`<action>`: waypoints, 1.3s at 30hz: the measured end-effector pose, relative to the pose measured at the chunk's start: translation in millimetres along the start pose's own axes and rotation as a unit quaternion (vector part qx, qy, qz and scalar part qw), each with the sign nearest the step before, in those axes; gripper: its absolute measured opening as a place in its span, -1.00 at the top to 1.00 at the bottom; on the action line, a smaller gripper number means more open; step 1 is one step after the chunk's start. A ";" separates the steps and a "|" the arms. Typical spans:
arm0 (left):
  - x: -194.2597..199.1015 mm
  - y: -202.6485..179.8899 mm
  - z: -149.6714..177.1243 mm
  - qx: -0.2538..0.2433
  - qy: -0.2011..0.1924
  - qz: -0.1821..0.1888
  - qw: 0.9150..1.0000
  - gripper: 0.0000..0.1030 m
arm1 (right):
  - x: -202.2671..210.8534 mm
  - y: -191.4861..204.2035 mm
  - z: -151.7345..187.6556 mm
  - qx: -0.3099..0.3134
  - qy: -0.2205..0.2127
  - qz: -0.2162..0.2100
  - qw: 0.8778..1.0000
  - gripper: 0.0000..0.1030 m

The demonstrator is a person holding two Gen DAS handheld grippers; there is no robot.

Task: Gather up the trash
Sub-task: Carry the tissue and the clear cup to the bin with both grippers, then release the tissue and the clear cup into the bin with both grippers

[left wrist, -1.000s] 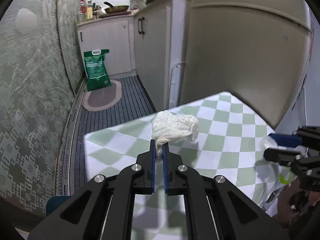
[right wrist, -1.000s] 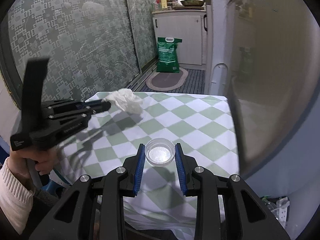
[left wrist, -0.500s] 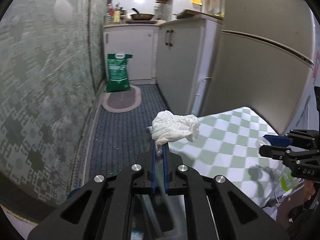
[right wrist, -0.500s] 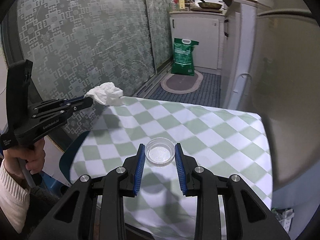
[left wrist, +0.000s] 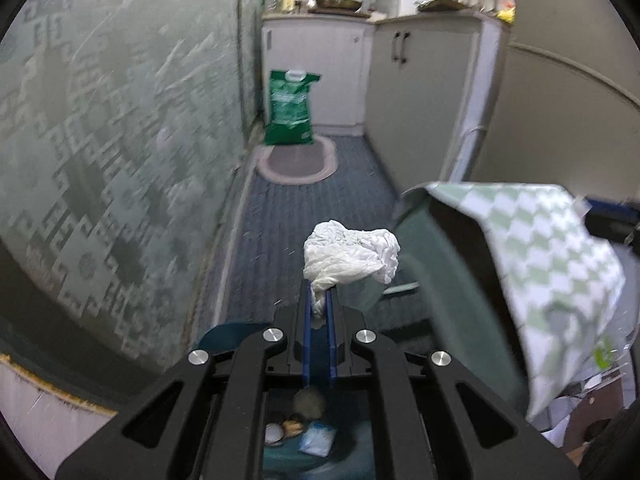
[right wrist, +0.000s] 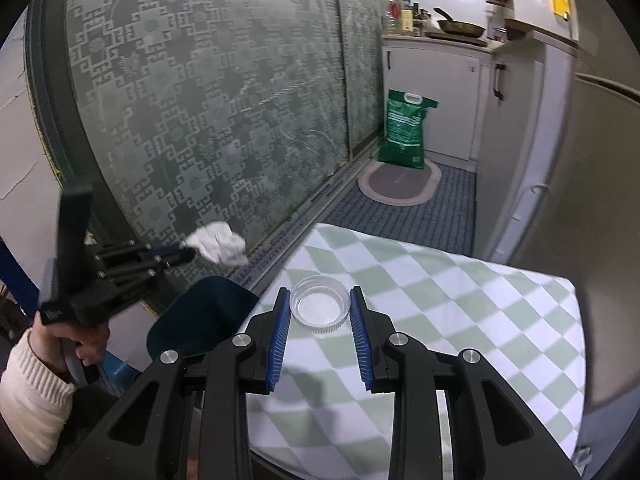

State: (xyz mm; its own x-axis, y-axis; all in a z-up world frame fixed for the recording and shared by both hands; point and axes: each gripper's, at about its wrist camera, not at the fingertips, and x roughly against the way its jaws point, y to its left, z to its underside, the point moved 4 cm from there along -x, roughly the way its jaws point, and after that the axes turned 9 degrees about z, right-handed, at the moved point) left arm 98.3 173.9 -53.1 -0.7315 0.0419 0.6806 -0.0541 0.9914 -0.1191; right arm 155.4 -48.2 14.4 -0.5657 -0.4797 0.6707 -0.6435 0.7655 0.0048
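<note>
— Looking into the bin (left wrist: pixel 280 460): what's inside?
— Blurred scraps and a small packet. The left gripper (left wrist: pixel 319 312) pinches a tissue (left wrist: pixel 350 256) above it, off the table (right wrist: pixel 460 280).
— And the right gripper (right wrist: pixel 320 312)?
— Clamped on a clear lid (right wrist: pixel 319 304) over the table.

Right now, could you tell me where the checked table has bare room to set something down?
The checked tablecloth looks bare from the right gripper and its clear lid across to the refrigerator. The table's left edge is tighter, beside the dark bin.
</note>
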 end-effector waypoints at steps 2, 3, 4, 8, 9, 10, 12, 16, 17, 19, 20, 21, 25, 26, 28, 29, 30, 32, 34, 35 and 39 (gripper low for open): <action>-3.0 8.5 9.9 0.005 0.015 -0.007 1.000 0.85 | -3.7 9.1 -3.7 0.005 0.000 -0.005 1.000 0.42; -4.8 13.1 14.4 0.006 0.021 -0.011 1.000 0.85 | -5.7 13.9 -4.9 0.009 0.001 -0.009 1.000 0.42; -6.7 18.6 19.6 0.007 0.030 -0.016 0.999 0.85 | -8.7 19.8 -6.4 0.014 0.003 -0.012 1.000 0.42; -15.6 35.0 37.4 0.013 0.061 -0.027 0.998 0.85 | -17.2 38.8 -9.3 0.027 0.009 -0.023 0.999 0.42; -17.7 38.1 41.3 0.014 0.069 -0.027 0.997 0.85 | -19.4 43.8 -10.2 0.030 0.010 -0.027 0.999 0.42; -20.3 41.1 47.0 0.014 0.080 -0.026 0.996 0.85 | -21.3 48.4 -11.3 0.032 0.011 -0.031 0.999 0.42; -25.4 44.3 55.5 0.011 0.097 -0.024 0.995 0.85 | -24.9 57.1 -12.9 0.035 0.014 -0.037 0.999 0.42; -33.9 47.7 74.0 0.004 0.126 -0.022 0.992 0.85 | -35.3 77.0 -15.8 0.044 0.019 -0.047 0.998 0.42; -35.5 48.6 77.0 0.005 0.130 -0.021 0.991 0.85 | -37.1 80.8 -16.2 0.046 0.019 -0.049 0.998 0.42; -40.0 52.5 85.9 0.007 0.146 -0.019 0.989 0.85 | -42.2 89.5 -16.6 0.051 0.023 -0.053 0.997 0.42; -41.4 53.7 89.3 0.007 0.152 -0.019 0.988 0.84 | -46.2 95.5 -16.9 0.054 0.026 -0.055 0.997 0.42; -42.5 54.5 91.6 0.007 0.156 -0.018 0.988 0.84 | -48.4 98.3 -16.9 0.055 0.027 -0.057 0.996 0.42; -45.5 53.9 104.9 -0.004 0.180 -0.005 0.984 0.75 | -60.1 113.2 -16.2 0.061 0.037 -0.065 0.995 0.42; -46.1 53.9 108.7 -0.008 0.187 0.000 0.982 0.61 | -61.9 115.0 -15.5 0.062 0.039 -0.066 0.995 0.42; -47.1 56.9 113.6 -0.012 0.191 0.001 0.981 0.44 | -67.4 120.3 -14.7 0.064 0.045 -0.068 0.995 0.42; -45.8 58.5 114.8 -0.015 0.190 0.000 0.982 0.44 | -71.1 124.0 -14.0 0.065 0.049 -0.068 0.994 0.42; -44.3 60.2 114.9 -0.014 0.188 0.001 0.982 0.44 | -74.7 127.4 -13.1 0.067 0.053 -0.067 0.994 0.42; -38.7 64.9 113.6 -0.009 0.180 0.003 0.984 0.44 | -82.4 133.2 -10.8 0.069 0.062 -0.067 0.993 0.42; -31.1 69.9 109.5 -0.005 0.162 0.001 0.987 0.44 | -89.1 139.6 -7.3 0.073 0.070 -0.067 0.993 0.42; -27.9 72.0 107.4 -0.003 0.154 0.002 0.988 0.44 | -93.8 143.7 -5.0 0.076 0.076 -0.066 0.992 0.42; -8.7 76.8 94.6 0.000 0.108 0.006 0.994 0.48 | -110.5 154.9 3.9 0.084 0.095 -0.064 0.990 0.42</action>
State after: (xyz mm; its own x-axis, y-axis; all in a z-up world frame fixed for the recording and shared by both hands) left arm 36.2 237.9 -136.5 -0.5686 0.0801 0.8187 -0.0464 0.9906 -0.1291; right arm 116.3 121.6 -61.9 -0.3769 -0.4666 0.8002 -0.7893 0.6139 -0.0138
